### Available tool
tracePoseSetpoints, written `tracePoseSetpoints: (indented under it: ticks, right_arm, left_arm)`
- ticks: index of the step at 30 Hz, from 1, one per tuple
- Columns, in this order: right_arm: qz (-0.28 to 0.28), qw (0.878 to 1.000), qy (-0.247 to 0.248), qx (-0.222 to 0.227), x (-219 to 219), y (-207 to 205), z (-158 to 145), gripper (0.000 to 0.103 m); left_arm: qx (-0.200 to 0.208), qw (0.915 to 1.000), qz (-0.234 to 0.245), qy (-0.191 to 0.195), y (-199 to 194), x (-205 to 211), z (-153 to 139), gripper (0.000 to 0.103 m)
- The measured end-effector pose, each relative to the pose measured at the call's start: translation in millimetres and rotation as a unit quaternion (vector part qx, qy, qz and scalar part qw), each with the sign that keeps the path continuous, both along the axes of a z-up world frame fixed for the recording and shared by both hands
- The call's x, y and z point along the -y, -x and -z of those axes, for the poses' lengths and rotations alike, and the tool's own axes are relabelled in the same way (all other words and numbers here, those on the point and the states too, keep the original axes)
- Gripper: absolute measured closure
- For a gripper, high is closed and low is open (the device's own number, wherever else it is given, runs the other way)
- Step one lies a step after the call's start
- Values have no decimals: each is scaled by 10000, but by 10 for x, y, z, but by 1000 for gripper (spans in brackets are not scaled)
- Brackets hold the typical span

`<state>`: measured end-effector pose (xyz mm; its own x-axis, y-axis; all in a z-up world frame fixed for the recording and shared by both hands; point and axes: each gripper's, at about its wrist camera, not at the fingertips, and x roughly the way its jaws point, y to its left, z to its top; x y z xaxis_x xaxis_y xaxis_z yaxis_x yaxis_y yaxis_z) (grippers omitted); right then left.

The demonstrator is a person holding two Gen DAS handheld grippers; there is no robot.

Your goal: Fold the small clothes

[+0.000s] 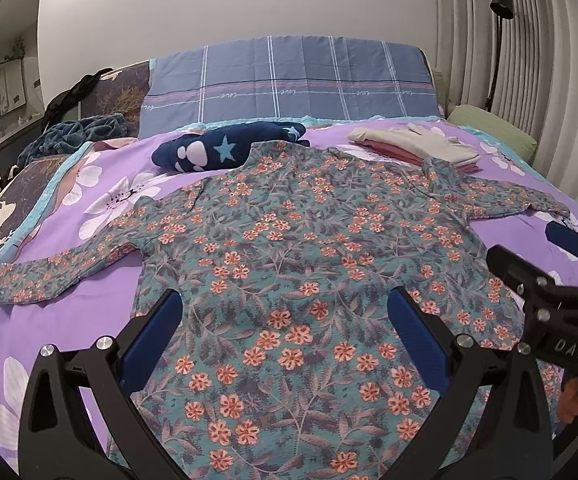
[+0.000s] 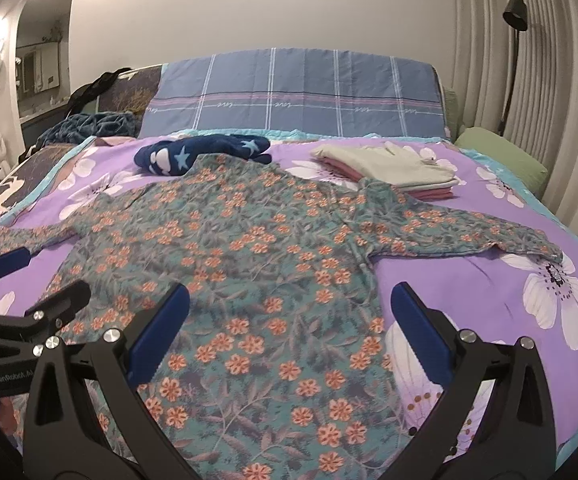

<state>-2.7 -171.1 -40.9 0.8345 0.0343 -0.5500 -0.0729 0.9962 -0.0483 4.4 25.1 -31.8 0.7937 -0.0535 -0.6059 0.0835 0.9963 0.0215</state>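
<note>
A teal long-sleeved shirt with orange flowers [image 1: 289, 248] lies spread flat on the purple flowered bedspread [image 1: 109, 288], sleeves out to both sides; it also shows in the right wrist view [image 2: 249, 264]. My left gripper [image 1: 285, 312] is open and empty, hovering over the shirt's lower middle. My right gripper [image 2: 289, 304] is open and empty over the shirt's lower right edge. The right gripper shows at the right edge of the left wrist view [image 1: 537, 256], and the left gripper at the left edge of the right wrist view [image 2: 37, 276].
A navy garment with stars [image 1: 225, 148] lies beyond the shirt's collar. A folded stack of beige and pink clothes [image 1: 417, 144] sits at the back right. Blue plaid pillows [image 1: 289, 80], a green pillow [image 1: 493, 128] and a floor lamp [image 1: 501, 4] stand behind.
</note>
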Motion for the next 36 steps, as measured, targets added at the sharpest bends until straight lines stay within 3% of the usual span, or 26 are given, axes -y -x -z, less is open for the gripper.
tracePoseSetpoints:
  ticks: [36]
  right_arm:
    - [-121, 9991, 281, -291, -301, -242, 136, 2]
  left_arm:
    - [-150, 9995, -227, 139, -112, -351, 155, 1]
